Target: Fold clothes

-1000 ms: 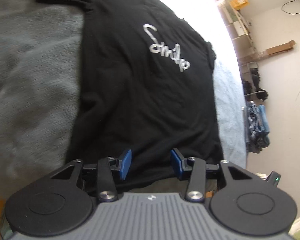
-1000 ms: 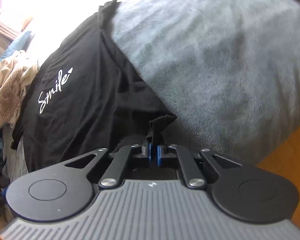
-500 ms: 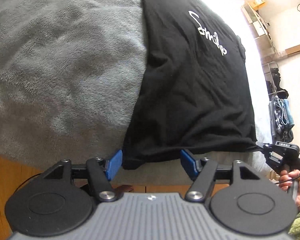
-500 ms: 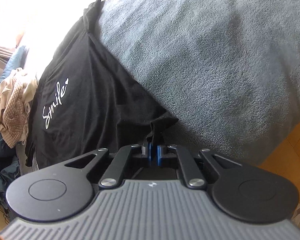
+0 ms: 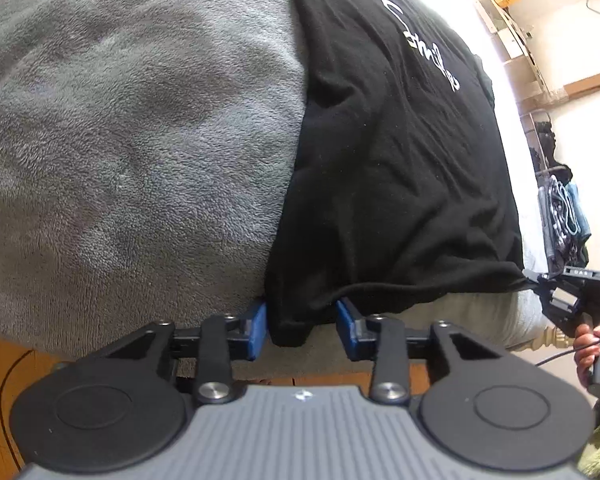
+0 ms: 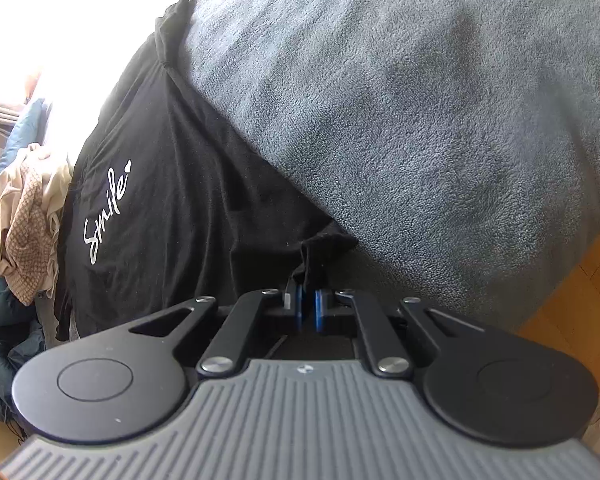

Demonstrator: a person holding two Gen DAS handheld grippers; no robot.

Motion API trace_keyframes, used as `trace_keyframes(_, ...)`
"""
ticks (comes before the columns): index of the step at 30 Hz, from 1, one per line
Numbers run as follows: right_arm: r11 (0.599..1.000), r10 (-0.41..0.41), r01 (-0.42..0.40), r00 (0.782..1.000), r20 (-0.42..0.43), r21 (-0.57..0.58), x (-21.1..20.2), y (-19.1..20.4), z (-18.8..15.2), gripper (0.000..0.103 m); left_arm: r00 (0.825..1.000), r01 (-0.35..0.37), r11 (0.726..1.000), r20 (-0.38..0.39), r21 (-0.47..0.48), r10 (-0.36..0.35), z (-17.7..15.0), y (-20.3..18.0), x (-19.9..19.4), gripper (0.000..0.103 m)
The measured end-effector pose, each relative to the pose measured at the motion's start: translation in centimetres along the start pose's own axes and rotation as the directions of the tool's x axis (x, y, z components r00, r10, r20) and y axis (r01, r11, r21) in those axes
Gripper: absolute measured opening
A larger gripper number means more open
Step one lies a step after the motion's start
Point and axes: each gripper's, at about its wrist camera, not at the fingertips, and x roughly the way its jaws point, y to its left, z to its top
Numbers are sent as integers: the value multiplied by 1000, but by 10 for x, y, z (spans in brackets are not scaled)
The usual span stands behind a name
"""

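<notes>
A black T-shirt (image 5: pixel 392 168) with white "Smile" script lies flat on a grey fleece blanket (image 5: pixel 132 128). My left gripper (image 5: pixel 301 326) is open, its blue pads on either side of the shirt's near hem corner, which hangs between them. My right gripper (image 6: pixel 308 306) is shut on the shirt's other hem corner (image 6: pixel 320 256). The shirt (image 6: pixel 172 200) stretches away to the left in the right wrist view. The right gripper also shows in the left wrist view (image 5: pixel 540 280), held by a hand and pinching the hem.
The blanket (image 6: pixel 420 112) covers a bed with wooden floor (image 6: pixel 572 292) beyond its edge. A heap of beige and blue clothes (image 6: pixel 24 208) lies past the shirt. Shelves and hanging clothes (image 5: pixel 560 200) stand by the far wall.
My left gripper has moved left along the hem to the shirt's corner, and its pads have come closer together around it. The right gripper stays shut on its corner.
</notes>
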Motion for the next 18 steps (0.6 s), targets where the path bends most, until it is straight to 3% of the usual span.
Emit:
trace_keyframes(4, 1000, 5, -5, 1000, -4, 28, 2, 1, 2, 4, 999, 31, 997, -7, -65, -32, 5, 1, -7, 6)
trace_keyframes(6, 999, 0, 1, 1000, -17, 35, 3, 2, 5, 4, 997, 66, 987, -22, -149, -70, 10, 3, -10, 5)
trace_keyframes(8, 999, -10, 12, 999, -37, 46, 4, 4, 9, 4, 992, 108, 960, -33, -258, -121, 18, 6, -15, 5)
trace_keyframes(11, 994, -1, 9, 997, -73, 108, 7, 8, 20, 4, 977, 208, 903, 39, -376, -209, 50, 6, -34, 5)
trace_keyframes(13, 989, 53, -42, 996, -78, 142, 6, 22, 33, 4, 950, 311, 857, 144, -411, -276, 78, 0, -56, 4)
trace_keyframes(16, 979, 192, -191, 981, -11, 68, -17, 64, 54, 4, 909, 402, 853, 258, -333, -328, 111, -21, -96, 4)
trace_keyframes(18, 962, 274, -274, 961, 34, -10, -35, 93, 67, 4, 916, 385, 868, 240, -312, -320, 113, -35, -108, 4)
